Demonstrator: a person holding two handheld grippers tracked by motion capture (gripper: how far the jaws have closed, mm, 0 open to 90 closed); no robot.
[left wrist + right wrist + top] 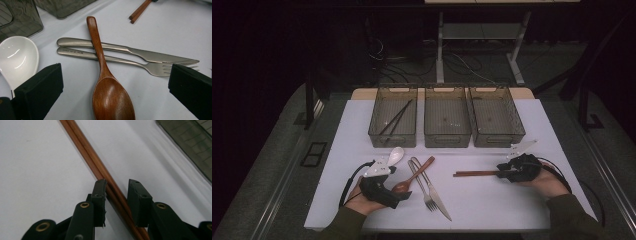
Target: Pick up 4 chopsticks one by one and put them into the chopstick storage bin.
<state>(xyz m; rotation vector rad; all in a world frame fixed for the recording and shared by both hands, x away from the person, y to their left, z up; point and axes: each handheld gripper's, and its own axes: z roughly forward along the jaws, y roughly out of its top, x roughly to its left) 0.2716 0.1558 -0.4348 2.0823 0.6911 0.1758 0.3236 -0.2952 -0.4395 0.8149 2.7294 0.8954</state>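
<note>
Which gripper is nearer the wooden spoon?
Left. The left gripper sits at the wooden spoon, fingers either side of its bowl; the right gripper is across the table at the chopsticks.

Wooden spoon [110, 95] lies across the knife [130, 51] and fork [120, 60].

high view: above the near edge, facing forward and down over the whole table [492, 200] | left gripper view: low, close on the wooden spoon [110, 97] | right gripper view: closer still, along the chopsticks [87, 150], also seen from above

no legible text on anything
</note>
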